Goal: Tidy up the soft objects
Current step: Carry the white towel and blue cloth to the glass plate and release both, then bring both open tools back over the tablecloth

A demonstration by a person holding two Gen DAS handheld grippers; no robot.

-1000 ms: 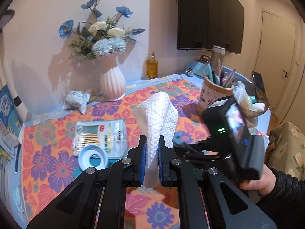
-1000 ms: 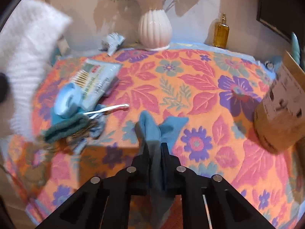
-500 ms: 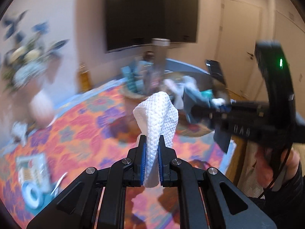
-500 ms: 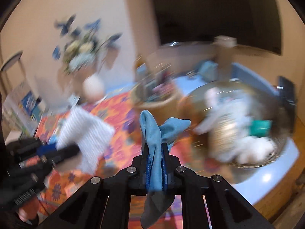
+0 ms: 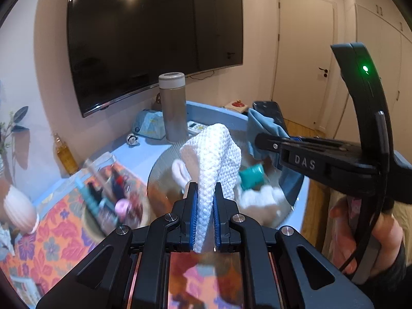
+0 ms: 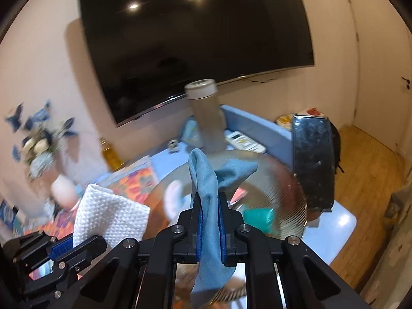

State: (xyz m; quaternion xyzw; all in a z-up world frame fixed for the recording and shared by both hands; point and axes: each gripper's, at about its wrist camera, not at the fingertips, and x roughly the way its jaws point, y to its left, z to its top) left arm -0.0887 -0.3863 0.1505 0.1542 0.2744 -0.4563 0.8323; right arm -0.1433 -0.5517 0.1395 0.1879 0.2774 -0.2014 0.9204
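My left gripper [image 5: 205, 193] is shut on a white knitted cloth [image 5: 213, 154] and holds it up over the near rim of a round ribbed glass bowl [image 5: 159, 162]. My right gripper [image 6: 208, 203] is shut on a blue cloth [image 6: 206, 180], also above the bowl [image 6: 296, 195]. In the left wrist view the right gripper [image 5: 260, 141] reaches in from the right with the blue cloth [image 5: 265, 126] over the bowl's far side. The bowl holds white and pink soft items [image 5: 260, 198] and a teal one [image 5: 252, 177]. The white cloth [image 6: 108, 216] shows low left in the right wrist view.
A grey flask [image 5: 172, 108] stands behind the bowl. A pen cup [image 5: 108, 198] sits left of the bowl on the floral tablecloth [image 5: 56, 239]. A phone [image 6: 312, 162] leans at the bowl's right. A pink vase [image 5: 18, 208], amber bottle [image 5: 64, 154] and TV [image 5: 154, 31] are beyond.
Both grippers have swung right from the floral tablecloth to above the glass bowl, each still holding its cloth. The right gripper has come closer to the bowl's far side.
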